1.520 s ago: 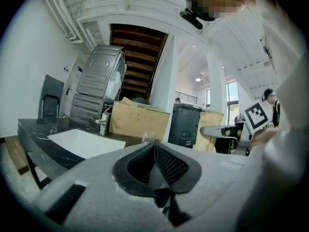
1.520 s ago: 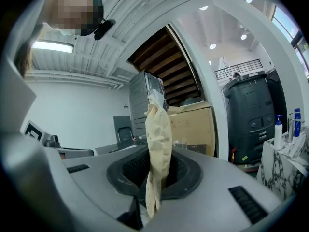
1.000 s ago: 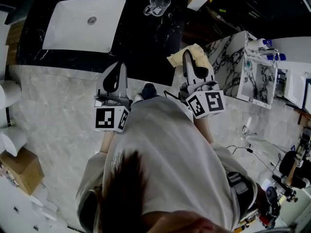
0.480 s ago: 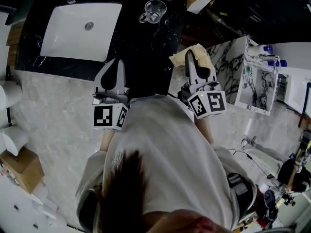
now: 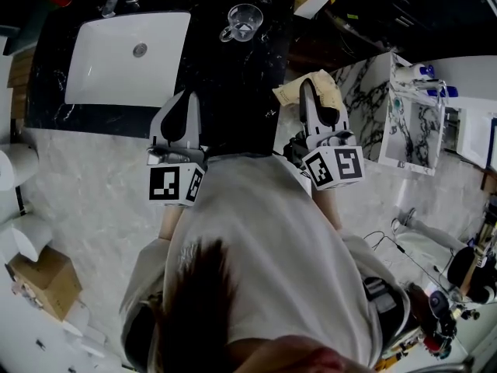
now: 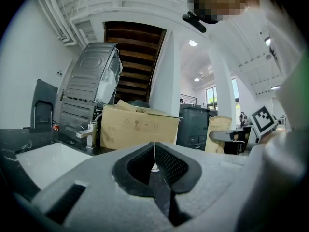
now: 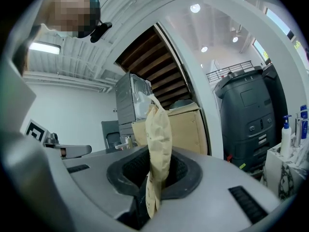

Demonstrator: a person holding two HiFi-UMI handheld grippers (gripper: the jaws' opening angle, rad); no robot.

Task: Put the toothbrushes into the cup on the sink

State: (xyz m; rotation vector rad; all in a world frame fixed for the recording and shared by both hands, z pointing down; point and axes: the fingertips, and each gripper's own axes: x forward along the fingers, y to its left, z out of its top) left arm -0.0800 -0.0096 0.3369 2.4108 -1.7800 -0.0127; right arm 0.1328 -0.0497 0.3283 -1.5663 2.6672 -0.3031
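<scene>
A clear glass cup (image 5: pixel 243 20) with a handle stands on the black marble counter (image 5: pixel 233 76), right of the white sink basin (image 5: pixel 128 57). My right gripper (image 5: pixel 308 88) is shut on a tan paper packet (image 5: pixel 322 90) and held level off the counter's right end. In the right gripper view the packet (image 7: pixel 158 129) stands upright between the pads of the right gripper (image 7: pixel 157 158). My left gripper (image 5: pixel 186 99) hovers at the counter's front edge, pads pressed together with nothing between them. The left gripper (image 6: pixel 154 149) points toward the basin (image 6: pixel 43 161) and faucet (image 6: pixel 87 133). No toothbrush shows.
A marble-patterned organiser (image 5: pixel 404 123) with bottles (image 5: pixel 423 72) stands to the right; the bottles (image 7: pixel 288 135) also show in the right gripper view. A cardboard box (image 6: pixel 137 125) and a dark bin (image 6: pixel 195 127) stand behind the counter. Pale stone floor (image 5: pixel 85 185) lies below.
Both grippers have edged forward toward the black counter, the left one more. The packet stays clamped in the right gripper.
</scene>
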